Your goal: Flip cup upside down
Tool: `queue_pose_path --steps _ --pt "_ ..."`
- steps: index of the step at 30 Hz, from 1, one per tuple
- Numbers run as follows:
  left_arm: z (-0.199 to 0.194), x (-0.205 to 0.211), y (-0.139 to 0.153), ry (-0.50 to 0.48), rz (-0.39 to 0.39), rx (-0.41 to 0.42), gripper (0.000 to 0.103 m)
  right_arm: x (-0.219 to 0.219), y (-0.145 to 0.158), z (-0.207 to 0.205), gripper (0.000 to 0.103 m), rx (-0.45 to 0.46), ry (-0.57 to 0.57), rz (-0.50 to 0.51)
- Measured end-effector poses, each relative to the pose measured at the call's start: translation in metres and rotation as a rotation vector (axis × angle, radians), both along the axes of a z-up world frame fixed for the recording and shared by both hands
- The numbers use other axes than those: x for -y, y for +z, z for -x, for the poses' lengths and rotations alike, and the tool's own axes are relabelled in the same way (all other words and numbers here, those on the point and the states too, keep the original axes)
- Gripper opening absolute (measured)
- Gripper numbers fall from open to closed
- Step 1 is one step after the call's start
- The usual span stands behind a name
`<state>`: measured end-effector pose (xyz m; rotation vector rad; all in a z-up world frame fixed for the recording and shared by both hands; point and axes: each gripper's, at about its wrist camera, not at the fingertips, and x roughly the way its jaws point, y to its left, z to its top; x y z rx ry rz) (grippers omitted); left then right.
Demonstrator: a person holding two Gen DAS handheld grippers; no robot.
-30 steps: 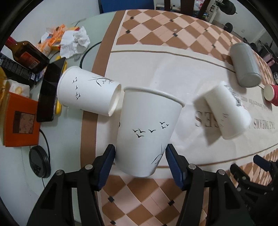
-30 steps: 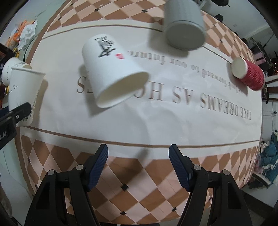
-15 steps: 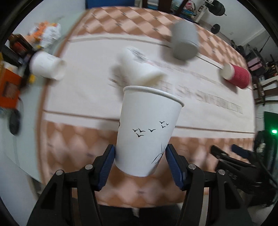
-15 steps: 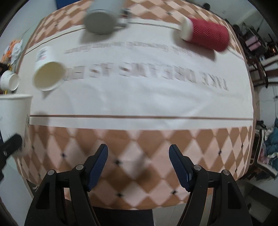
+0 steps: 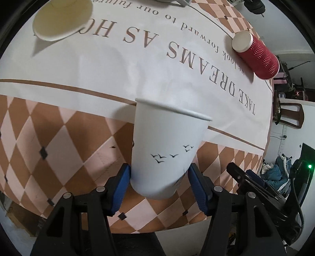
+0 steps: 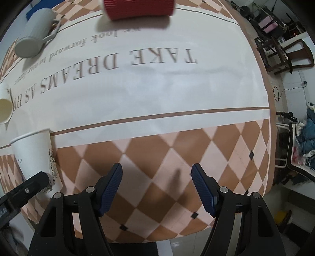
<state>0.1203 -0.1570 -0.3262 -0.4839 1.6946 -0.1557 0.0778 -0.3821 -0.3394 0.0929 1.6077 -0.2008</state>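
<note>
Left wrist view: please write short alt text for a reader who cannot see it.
The left claw grips a white paper cup printed with small birds, rim pointing away, above a checkered tablecloth. Beyond it, a red ribbed cup and another paper cup lie on their sides.

We carry the paper cup [image 5: 167,153] from the cluttered end of the tablecloth [image 5: 137,65] toward the red cup [image 5: 258,57]; the bottle and tissues drop from sight, and our right gripper [image 6: 156,189] swings that way too.
</note>
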Motion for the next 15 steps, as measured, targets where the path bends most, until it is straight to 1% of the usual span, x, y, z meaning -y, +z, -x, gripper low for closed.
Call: queue_pose_path --steps 2,4,6,8,12,15 --pt "0.001 0.003 -0.001 -0.007 -0.009 0.001 0.059 0.008 -0.001 0.0 0.074 -0.001 -0.003 0.001" --pt "0.003 0.004 -0.003 -0.023 -0.033 0.002 0.065 0.012 0.0 -0.003 0.074 -0.001 -0.007 -0.006" --pt "0.004 0.005 -0.003 -0.031 -0.049 0.017 0.086 0.017 0.0 -0.005 0.075 -0.001 -0.004 -0.009" --pt "0.005 0.008 -0.003 -0.04 -0.056 0.031 0.088 0.022 -0.002 -0.004 0.075 0.005 0.002 -0.008" --pt "0.005 0.016 0.0 -0.053 -0.077 0.065 0.096 0.024 0.005 -0.012 0.081 0.018 0.008 -0.006" --pt "0.005 0.021 0.006 -0.066 -0.098 0.089 0.097 0.033 0.012 -0.018 0.081 0.031 0.008 -0.019"
